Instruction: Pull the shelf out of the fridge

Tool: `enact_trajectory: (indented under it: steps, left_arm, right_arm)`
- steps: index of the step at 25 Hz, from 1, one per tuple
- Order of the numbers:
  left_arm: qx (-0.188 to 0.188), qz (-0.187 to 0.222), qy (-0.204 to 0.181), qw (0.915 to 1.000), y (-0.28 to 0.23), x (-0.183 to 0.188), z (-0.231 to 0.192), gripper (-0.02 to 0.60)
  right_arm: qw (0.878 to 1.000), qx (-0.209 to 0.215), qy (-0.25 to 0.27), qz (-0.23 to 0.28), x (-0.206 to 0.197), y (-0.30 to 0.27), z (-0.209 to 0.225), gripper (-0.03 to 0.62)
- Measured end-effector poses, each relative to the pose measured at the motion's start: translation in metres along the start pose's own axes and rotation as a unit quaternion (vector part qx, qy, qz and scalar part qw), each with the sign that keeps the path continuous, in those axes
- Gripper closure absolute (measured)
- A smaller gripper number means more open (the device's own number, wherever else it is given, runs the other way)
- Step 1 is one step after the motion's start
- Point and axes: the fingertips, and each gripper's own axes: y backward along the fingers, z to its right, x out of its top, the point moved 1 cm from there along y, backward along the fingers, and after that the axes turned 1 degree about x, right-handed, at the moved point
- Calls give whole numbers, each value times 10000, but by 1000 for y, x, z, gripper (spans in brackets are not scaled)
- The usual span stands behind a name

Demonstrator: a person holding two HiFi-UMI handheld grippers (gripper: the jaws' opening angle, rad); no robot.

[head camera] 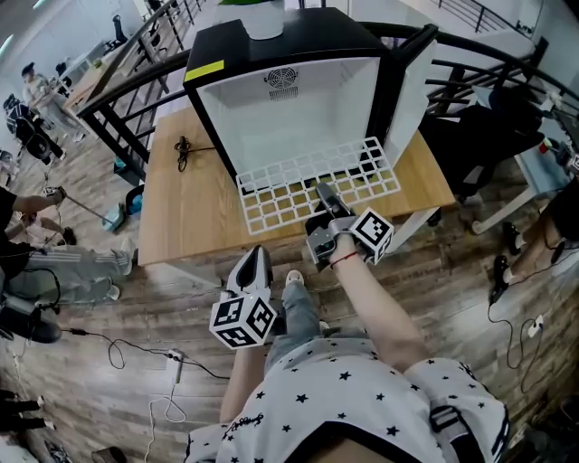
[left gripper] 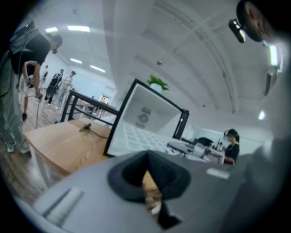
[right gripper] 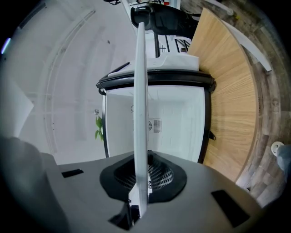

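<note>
A black mini fridge with a white inside stands open on the wooden table. The white wire grid shelf sticks well out of the fridge's mouth, its front part over the table. My right gripper is shut on the shelf's front edge. In the right gripper view the shelf runs edge-on between the jaws toward the fridge. My left gripper hangs below the table's near edge, shut and holding nothing. The left gripper view shows the fridge from the side.
The fridge door stands open at the right. A black cable lies on the table's left part, and a white pot sits on the fridge's top. Black railings run behind the table. People stand at the far left.
</note>
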Motion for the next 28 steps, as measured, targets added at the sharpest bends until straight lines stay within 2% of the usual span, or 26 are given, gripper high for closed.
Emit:
enact_trajectory:
  steps: [13, 28]
  left_arm:
    - [284, 34, 80, 9996, 28, 1, -21, 574]
    - [126, 51, 3, 9999, 36, 6, -20, 574]
  right_arm:
    - [9998, -37, 183, -5, -5, 48, -6, 556]
    - [9997, -77, 205, 88, -5, 83, -8, 556]
